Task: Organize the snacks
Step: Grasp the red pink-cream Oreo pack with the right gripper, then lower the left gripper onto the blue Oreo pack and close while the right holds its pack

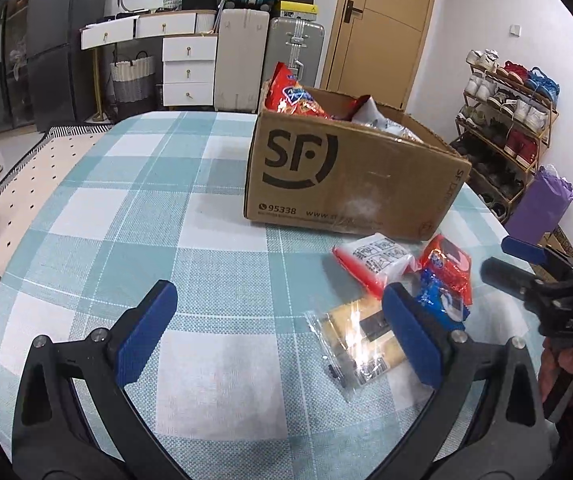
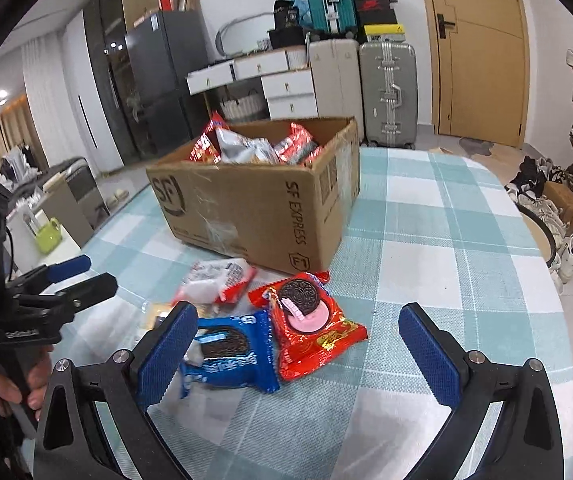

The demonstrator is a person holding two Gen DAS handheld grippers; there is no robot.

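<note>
An open SF cardboard box (image 1: 346,176) (image 2: 246,208) with several snack bags in it stands on the plaid table (image 1: 126,200). In front of it lie a white-and-red packet (image 1: 374,264) (image 2: 214,280), a red Oreo pack (image 1: 448,264) (image 2: 310,328), a blue Oreo pack (image 1: 442,304) (image 2: 230,356) and a clear-wrapped tan biscuit pack (image 1: 358,344). My left gripper (image 1: 278,300) (image 2: 96,274) is open and empty, left of the packs, its right finger beside the biscuit pack. My right gripper (image 2: 298,316) (image 1: 502,260) is open above the two Oreo packs, holding nothing.
A shoe rack (image 1: 506,120) and a purple bag (image 1: 538,204) stand beyond the table's right edge. Suitcases (image 2: 386,92) and white drawers (image 1: 188,68) line the far wall. A green mug (image 2: 48,234) sits on a low surface left of the table.
</note>
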